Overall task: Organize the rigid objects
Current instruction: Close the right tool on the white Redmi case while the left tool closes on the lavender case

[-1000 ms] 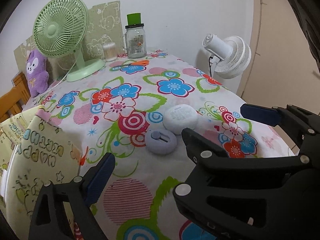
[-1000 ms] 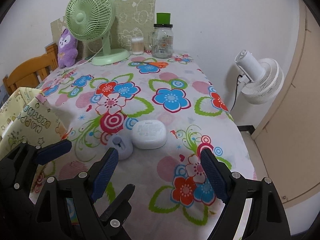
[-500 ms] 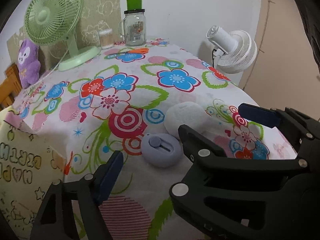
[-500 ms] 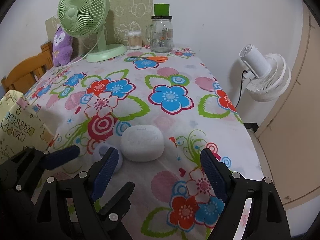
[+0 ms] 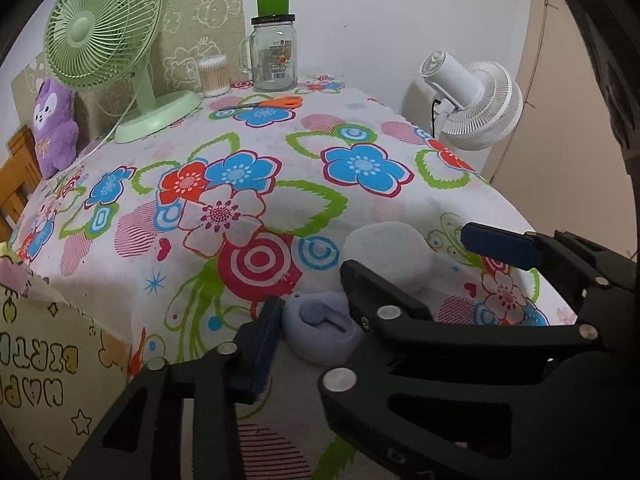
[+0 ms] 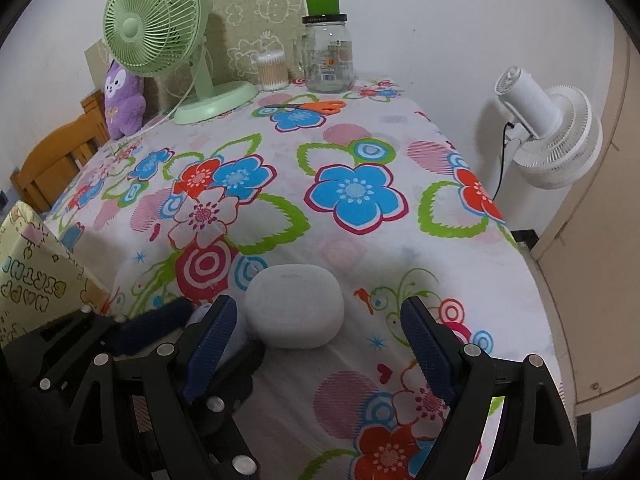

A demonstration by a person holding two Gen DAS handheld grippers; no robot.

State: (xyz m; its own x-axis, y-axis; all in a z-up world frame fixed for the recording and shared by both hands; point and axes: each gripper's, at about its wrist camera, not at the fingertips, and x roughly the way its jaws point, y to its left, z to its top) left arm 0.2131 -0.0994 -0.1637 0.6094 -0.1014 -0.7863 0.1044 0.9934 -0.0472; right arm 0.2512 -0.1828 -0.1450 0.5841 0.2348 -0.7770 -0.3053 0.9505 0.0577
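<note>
A small lavender round case point(image 5: 320, 330) lies near the front edge of the flowered tablecloth point(image 5: 360, 168), with a white pebble-shaped case point(image 5: 384, 254) just behind it on the right. My left gripper point(image 5: 316, 320) has its jaws closing on the lavender case. Its blue left pad point(image 5: 256, 344) touches the case's left edge, and a black finger covers the right edge. My right gripper point(image 6: 318, 308) stands open astride the white case point(image 6: 294, 306), with its right pad well clear of it. From the right wrist view the lavender case point(image 6: 200, 314) is mostly hidden.
At the table's far end stand a green desk fan point(image 5: 100, 36), a glass jar with a green cap point(image 5: 274, 56), a tub of cotton swabs point(image 5: 214, 76) and orange scissors point(image 5: 276, 102). A yellow gift bag point(image 5: 44, 360) sits front left. A white fan point(image 6: 548, 128) stands beyond the table's right edge.
Both grippers came forward and down toward the two cases. The left jaws narrowed from wide onto the lavender case. The right jaws kept their width and now straddle the white case.
</note>
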